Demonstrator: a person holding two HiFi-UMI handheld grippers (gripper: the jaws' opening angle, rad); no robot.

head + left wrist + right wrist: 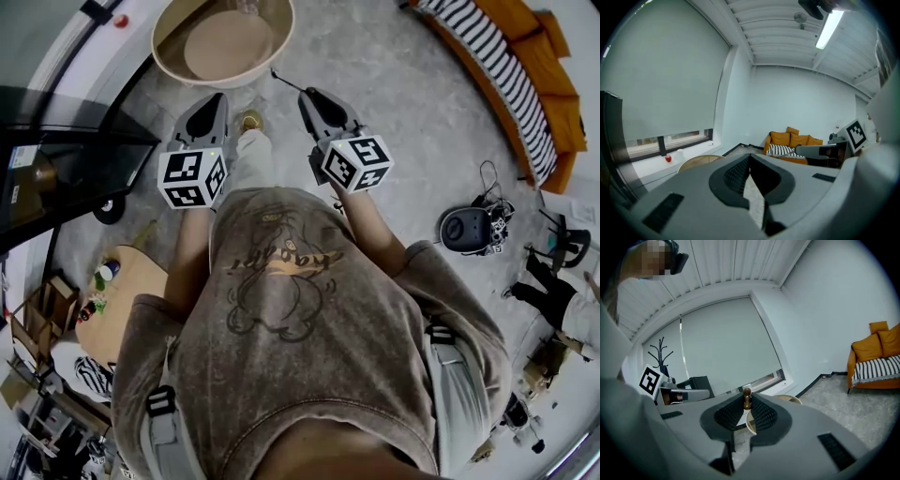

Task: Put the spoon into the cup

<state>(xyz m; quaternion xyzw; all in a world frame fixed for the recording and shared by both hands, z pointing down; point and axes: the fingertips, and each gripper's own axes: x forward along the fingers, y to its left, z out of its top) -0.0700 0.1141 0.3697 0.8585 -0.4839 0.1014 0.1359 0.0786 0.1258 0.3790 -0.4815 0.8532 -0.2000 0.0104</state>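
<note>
Right gripper (316, 97) is clamped on the spoon (747, 398). Its thin dark handle ends in a turned brown wooden knob and pokes out toward the round table (167, 67). I'd guess it's pinched near the pale bowl end so it goes in handle-first. Left gripper (213, 101) hangs just short of the table, ribbed pads (736, 176) closed on nothing, probably spare for steadying. Can't pick out the cup for sure.
</note>
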